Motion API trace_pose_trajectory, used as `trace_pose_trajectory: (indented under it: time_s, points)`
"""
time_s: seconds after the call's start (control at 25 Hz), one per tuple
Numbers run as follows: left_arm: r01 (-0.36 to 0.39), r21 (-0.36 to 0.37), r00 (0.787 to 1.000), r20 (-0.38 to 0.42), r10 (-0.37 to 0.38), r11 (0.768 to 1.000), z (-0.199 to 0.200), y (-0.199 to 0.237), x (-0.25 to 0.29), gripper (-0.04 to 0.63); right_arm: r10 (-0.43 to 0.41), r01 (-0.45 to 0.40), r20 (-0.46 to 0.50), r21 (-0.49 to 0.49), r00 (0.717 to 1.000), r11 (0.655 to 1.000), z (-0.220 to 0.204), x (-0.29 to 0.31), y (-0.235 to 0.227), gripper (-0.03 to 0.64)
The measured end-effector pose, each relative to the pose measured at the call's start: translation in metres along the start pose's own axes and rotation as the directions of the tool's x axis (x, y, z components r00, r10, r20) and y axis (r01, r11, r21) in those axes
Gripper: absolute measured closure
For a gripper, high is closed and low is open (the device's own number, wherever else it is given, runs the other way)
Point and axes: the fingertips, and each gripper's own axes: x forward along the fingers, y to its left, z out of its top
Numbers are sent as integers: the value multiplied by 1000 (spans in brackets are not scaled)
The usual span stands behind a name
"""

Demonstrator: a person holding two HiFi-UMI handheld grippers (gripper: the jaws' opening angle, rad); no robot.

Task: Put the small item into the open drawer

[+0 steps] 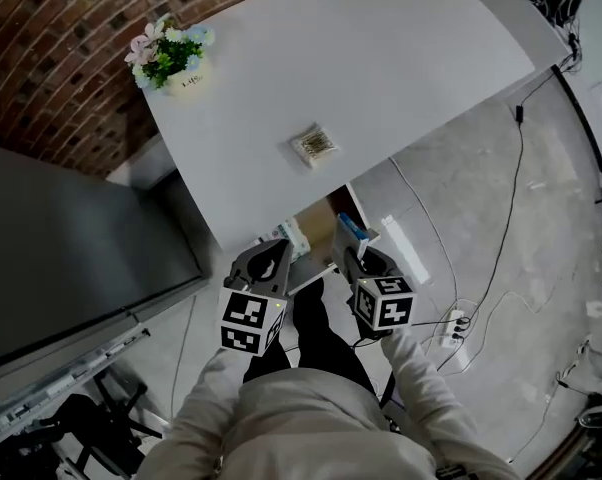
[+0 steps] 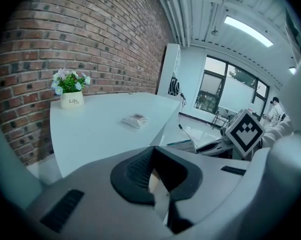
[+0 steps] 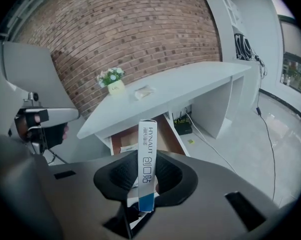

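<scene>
My right gripper (image 1: 353,253) (image 3: 147,170) is shut on a slim white-and-blue box (image 1: 351,230) (image 3: 147,159). The box stands upright between its pads. It hangs just in front of the open drawer (image 1: 319,220) (image 3: 165,134), which is pulled out from under the white desk (image 1: 381,58). The drawer's brown inside shows a white item (image 3: 123,148) lying in it. My left gripper (image 1: 271,256) (image 2: 153,153) is level with the right one, at the drawer's left corner. Its fingertips meet and nothing is between them.
A small clear packet (image 1: 314,146) (image 2: 134,119) lies on the desk top. A flower pot (image 1: 171,60) (image 2: 70,91) stands at the desk's far left corner by the brick wall. A dark cabinet (image 1: 71,248) is at the left. Cables and a power strip (image 1: 451,323) lie on the floor at the right.
</scene>
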Motion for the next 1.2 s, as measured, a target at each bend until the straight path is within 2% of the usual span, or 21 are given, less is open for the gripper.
trace_pose_trajectory:
  time_s: [0.28, 0.76, 1.2]
  points:
    - [-88, -95, 996, -7, 88, 992, -19, 20, -5, 578, 24, -32, -98, -80, 995, 996, -6, 48, -7, 511]
    - [-195, -217, 980, -15, 196, 956, -49, 40, -22, 578, 6, -61, -246, -219, 969, 974, -25, 119, -11, 511]
    - [-231, -247, 973, -42, 228, 941, -68, 59, -22, 578, -70, -38, -323, -319, 944, 947, -44, 166, -22, 511]
